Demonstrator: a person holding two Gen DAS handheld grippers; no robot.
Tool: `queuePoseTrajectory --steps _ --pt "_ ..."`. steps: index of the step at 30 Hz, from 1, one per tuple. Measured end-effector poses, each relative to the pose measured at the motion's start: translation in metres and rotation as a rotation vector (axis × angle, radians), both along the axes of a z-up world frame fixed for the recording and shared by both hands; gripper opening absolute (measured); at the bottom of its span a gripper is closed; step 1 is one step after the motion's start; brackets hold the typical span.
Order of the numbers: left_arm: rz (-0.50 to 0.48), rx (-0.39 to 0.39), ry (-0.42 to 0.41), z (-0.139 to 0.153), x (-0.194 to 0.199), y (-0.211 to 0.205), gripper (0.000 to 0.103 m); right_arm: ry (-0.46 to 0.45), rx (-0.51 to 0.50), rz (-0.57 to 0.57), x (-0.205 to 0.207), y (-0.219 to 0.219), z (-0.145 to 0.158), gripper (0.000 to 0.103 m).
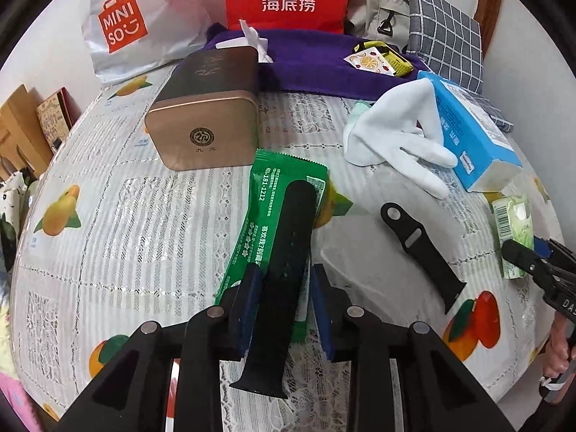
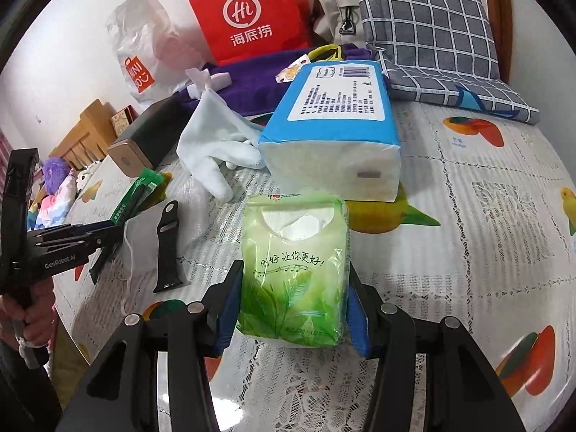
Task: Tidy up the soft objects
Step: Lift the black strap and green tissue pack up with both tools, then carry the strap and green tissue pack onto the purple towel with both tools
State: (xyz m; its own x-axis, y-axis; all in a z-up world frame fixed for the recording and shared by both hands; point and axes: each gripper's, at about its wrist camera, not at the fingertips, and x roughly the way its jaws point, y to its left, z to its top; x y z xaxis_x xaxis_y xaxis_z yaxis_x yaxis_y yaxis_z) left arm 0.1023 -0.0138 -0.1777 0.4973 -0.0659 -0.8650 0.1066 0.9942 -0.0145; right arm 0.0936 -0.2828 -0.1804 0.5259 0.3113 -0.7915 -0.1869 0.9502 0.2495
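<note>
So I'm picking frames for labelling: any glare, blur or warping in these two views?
Left wrist: sharp, strong fisheye bending of the table, dark corners, slight sheen on the tin. Right wrist: same warping, glare on the green tissue pack, white bag washed out.

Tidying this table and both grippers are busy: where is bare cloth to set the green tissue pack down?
Bare tablecloth lies right of the green tissue pack, below the checked cushion. Crowded toward the white glove and blue tissue pack.
</note>
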Motion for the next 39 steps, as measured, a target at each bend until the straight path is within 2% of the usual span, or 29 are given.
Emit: queuePoseTrajectory --steps 3,6,12,23,39 --pt "-0.01 0.011 -0.007 0.001 0.001 -0.002 0.021 0.002 -0.002 0.002 0.0 0.0 0.0 0.051" --pt "0.008 -0.045 0.001 0.004 0.002 0.007 0.021 0.001 -0.006 -0.004 0.0 -0.001 0.001 0.051" --pt "0.037 -0.079 -0.021 0.016 -0.002 0.02 0.02 -0.009 -0.014 -0.014 -0.004 -0.005 0.011 0.051" --pt "0.054 -0.101 -0.077 0.053 -0.004 0.027 0.02 -0.071 -0.003 -0.003 -0.009 -0.002 0.05 0.051" --pt "0.094 -0.116 -0.135 0.099 0.032 0.036 0.02 -0.126 -0.015 0.013 0.033 0.013 0.096 0.051"
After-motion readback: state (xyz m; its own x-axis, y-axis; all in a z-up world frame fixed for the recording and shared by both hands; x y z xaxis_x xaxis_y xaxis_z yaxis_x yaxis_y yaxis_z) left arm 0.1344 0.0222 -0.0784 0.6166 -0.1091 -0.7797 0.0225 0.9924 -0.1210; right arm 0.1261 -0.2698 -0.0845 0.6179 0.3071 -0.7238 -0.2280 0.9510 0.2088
